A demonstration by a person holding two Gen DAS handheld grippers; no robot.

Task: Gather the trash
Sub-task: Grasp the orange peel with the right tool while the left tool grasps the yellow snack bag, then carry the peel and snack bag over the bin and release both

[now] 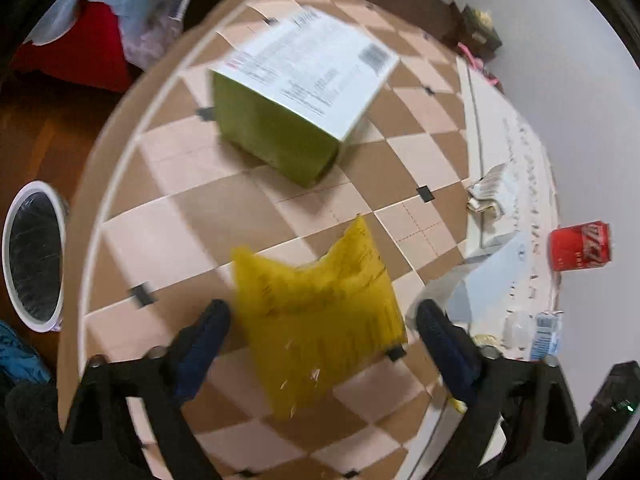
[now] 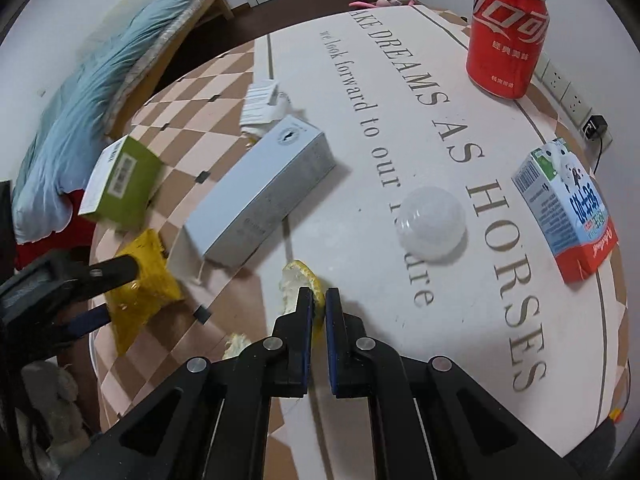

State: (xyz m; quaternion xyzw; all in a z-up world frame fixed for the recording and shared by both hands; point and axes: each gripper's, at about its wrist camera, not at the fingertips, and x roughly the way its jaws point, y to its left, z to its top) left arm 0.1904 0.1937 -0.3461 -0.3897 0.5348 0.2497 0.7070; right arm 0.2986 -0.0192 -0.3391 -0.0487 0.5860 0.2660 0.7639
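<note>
A crumpled yellow wrapper (image 1: 316, 312) lies on the checkered tabletop (image 1: 168, 216), between the wide-apart fingers of my open left gripper (image 1: 324, 318). The right wrist view shows the same yellow wrapper (image 2: 140, 280) with the left gripper (image 2: 106, 292) straddling it. My right gripper (image 2: 319, 295) is shut on a piece of yellow fruit peel (image 2: 294, 278) at the edge of the white lettered mat (image 2: 460, 320). A smaller peel scrap (image 2: 236, 342) lies to its left. A white-rimmed bin (image 1: 34, 256) with a black liner stands on the floor left of the table.
Also on the table are a green box (image 1: 276, 136), a grey-blue carton (image 2: 260, 192), crumpled paper (image 2: 262, 104), a red can (image 2: 508, 36), a clear plastic dome lid (image 2: 432, 222) and a milk carton (image 2: 568, 208). A bed with a blue quilt (image 2: 92, 92) lies beyond.
</note>
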